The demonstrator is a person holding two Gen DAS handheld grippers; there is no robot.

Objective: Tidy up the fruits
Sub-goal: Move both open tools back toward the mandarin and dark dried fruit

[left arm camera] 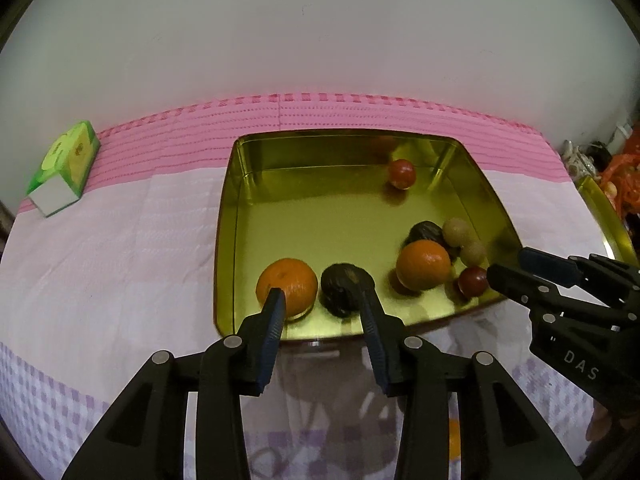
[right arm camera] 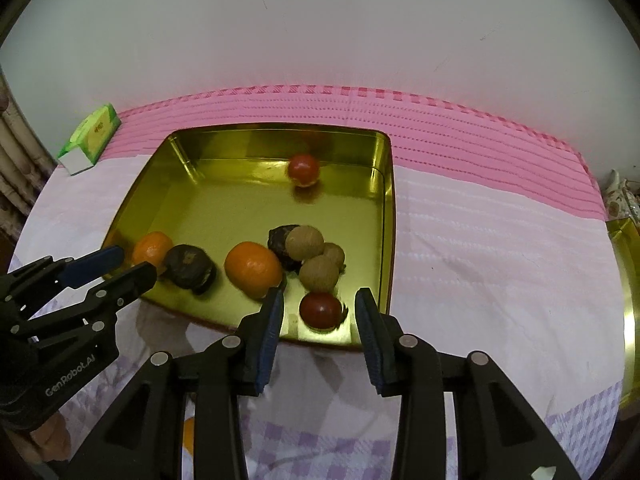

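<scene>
Carefully now: you are hovering both empty, parted grippers, left gripper (left arm camera: 322,300) and right gripper (right arm camera: 319,306), over the tray (right arm camera: 224,208), so keep clear of the fruit.

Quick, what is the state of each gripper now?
Left gripper: open, holding nothing.
Right gripper: open, holding nothing.

Left black two-finger tool (left arm camera: 325,295) & right black two-finger tool (right arm camera: 320,309) both angled steeply down, side by side, blue-padded jaws parted w/ nothing gripped, fingers spread approx. equally on each.
</scene>
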